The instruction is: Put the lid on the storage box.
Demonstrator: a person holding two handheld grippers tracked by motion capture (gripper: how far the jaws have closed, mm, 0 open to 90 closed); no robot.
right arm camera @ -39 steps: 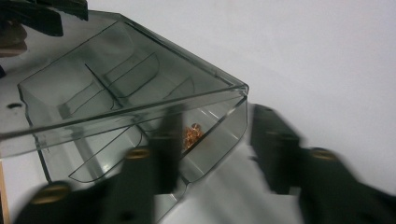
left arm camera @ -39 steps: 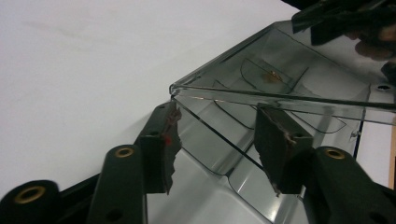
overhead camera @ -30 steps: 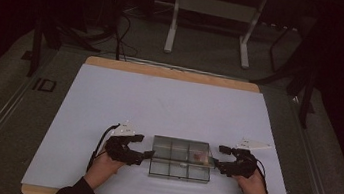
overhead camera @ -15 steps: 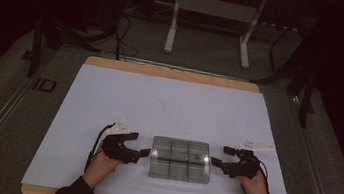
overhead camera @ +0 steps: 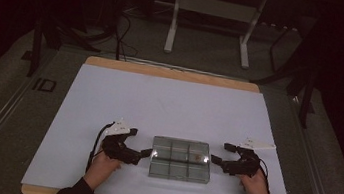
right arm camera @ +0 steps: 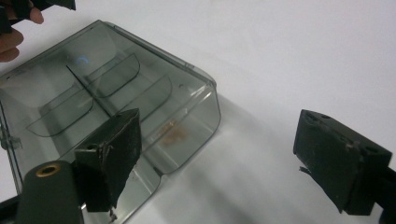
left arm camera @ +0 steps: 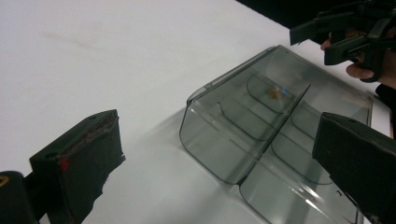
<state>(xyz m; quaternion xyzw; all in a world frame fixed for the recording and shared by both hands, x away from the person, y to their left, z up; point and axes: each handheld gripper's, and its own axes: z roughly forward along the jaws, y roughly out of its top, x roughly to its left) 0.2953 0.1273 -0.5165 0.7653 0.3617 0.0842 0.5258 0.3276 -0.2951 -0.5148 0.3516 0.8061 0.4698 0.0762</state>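
high view: a clear box (overhead camera: 180, 158) with inner dividers lay on the white table (overhead camera: 168, 106), close to the near edge and between the two hands. the left gripper (overhead camera: 145, 152) pointed at the box's left side and the right gripper (overhead camera: 215, 159) at its right side, each tip just beside the wall; contact could not be told from here. a grey three-cornered plate sat on top of each gripper, and a cable trailed from each.

left gripper view: the two black jaws stood wide apart, having just been opening, and pressed on nothing. the box (left arm camera: 261, 135) lay ahead between them with one rounded corner nearest the camera. a small brownish piece (left arm camera: 274, 93) rested in a far compartment. the right gripper (left arm camera: 322, 39), with fingers around it, showed at the upper right beyond the box.

right gripper view: the jaws again stood wide apart, having just been opening, with bare table between them. the box (right arm camera: 116, 88) lay toward the left, partly behind the left-hand jaw. the brownish piece (right arm camera: 173, 134) rested in the compartment nearest the camera. fingers (right arm camera: 14, 42) of the other hand showed at the upper left corner.
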